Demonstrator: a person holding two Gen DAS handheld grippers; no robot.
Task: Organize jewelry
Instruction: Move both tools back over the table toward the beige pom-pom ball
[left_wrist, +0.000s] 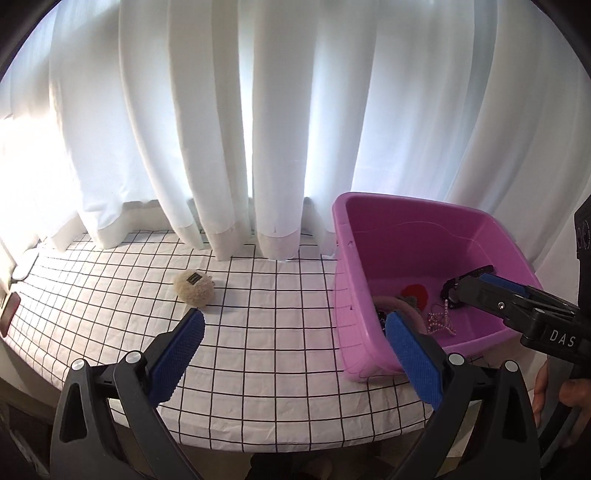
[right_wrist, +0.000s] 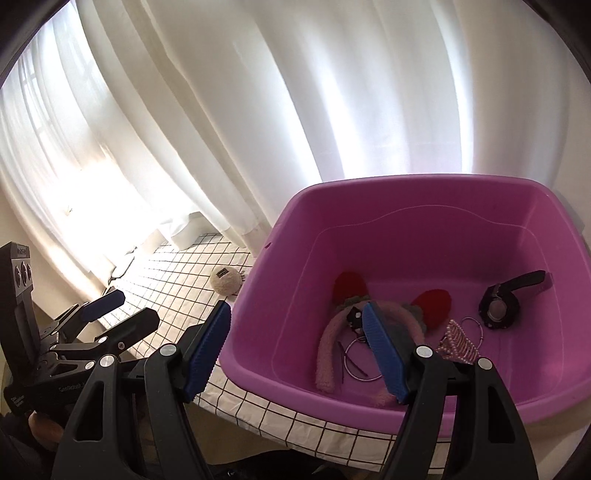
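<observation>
A pink plastic tub stands on the checked tablecloth. In it lie a fuzzy pink headband with red ears, a black watch, a pearl hair claw and thin metal hoops. My right gripper is open, one finger outside the tub's left wall and one over the headband, holding nothing. My left gripper is wide open above bare cloth left of the tub. A beige fluffy ball lies on the cloth beyond it.
White curtains hang along the table's far edge and behind the tub. A white cable and a reddish object sit at the far left. The table's front edge runs just under both grippers. A person's hand holds the right gripper.
</observation>
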